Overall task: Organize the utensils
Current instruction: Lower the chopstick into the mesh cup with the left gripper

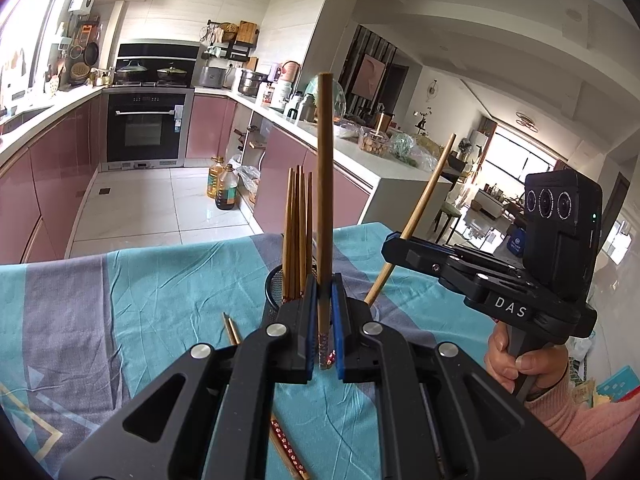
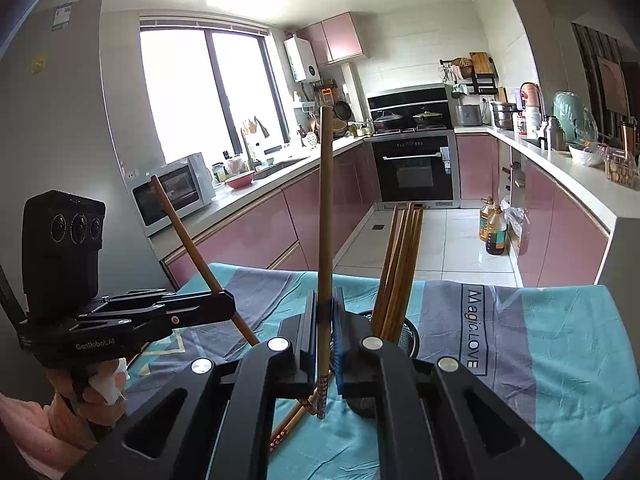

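Observation:
My left gripper (image 1: 324,292) is shut on a brown chopstick (image 1: 325,184) that stands upright, its patterned end down. My right gripper (image 2: 325,308) is shut on another brown chopstick (image 2: 326,208), also upright. Each shows in the other's view: the right gripper (image 1: 400,246) grips its stick at a slant, and so does the left gripper (image 2: 224,304). Between and just beyond them stands a black mesh holder (image 1: 274,280) (image 2: 408,332) with several chopsticks (image 1: 297,232) (image 2: 400,260) in it. Loose chopsticks (image 1: 286,448) (image 2: 288,428) lie on the cloth below my fingers.
A teal and grey tablecloth (image 1: 160,300) covers the table, whose far edge drops to the tiled kitchen floor. One more loose chopstick (image 1: 231,328) lies left of the holder. A person's hands in pink sleeves (image 1: 580,420) hold both grippers. Pink cabinets and an oven stand far behind.

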{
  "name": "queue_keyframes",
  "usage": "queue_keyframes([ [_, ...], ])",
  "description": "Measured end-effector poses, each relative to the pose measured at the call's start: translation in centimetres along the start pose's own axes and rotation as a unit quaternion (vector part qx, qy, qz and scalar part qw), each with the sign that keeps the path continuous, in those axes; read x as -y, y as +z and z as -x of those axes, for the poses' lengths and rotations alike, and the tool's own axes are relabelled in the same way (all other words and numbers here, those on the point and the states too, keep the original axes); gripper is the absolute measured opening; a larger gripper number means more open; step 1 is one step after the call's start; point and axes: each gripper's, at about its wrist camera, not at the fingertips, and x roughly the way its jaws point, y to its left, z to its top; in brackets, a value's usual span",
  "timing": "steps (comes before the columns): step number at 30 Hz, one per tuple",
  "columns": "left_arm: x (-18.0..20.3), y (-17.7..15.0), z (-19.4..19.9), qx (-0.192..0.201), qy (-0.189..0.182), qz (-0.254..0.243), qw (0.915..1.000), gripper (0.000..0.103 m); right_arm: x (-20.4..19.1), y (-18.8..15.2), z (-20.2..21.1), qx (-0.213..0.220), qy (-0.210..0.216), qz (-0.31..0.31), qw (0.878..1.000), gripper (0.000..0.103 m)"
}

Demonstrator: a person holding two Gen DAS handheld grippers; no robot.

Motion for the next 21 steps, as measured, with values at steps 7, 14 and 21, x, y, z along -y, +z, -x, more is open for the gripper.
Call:
queue_keyframes([
  [7,0.3,0.6,-0.1,0.009,0.001,-0.009,0.9999,0.008,-0.1,0.5,0.1,0.007,-0.002,0.006,1.000,0.006],
  [14,0.4,1.3,0.0,0.017,0.002,-0.015,0.9997,0.008,-0.1,1.1,0.1,0.013,-0.005,0.011,1.000,0.006],
  [21,0.5,1.8,0.2,0.026,0.005,-0.020,0.9995,0.008,-0.1,1.7,-0.1,0.017,-0.009,0.017,1.000,0.006],
])
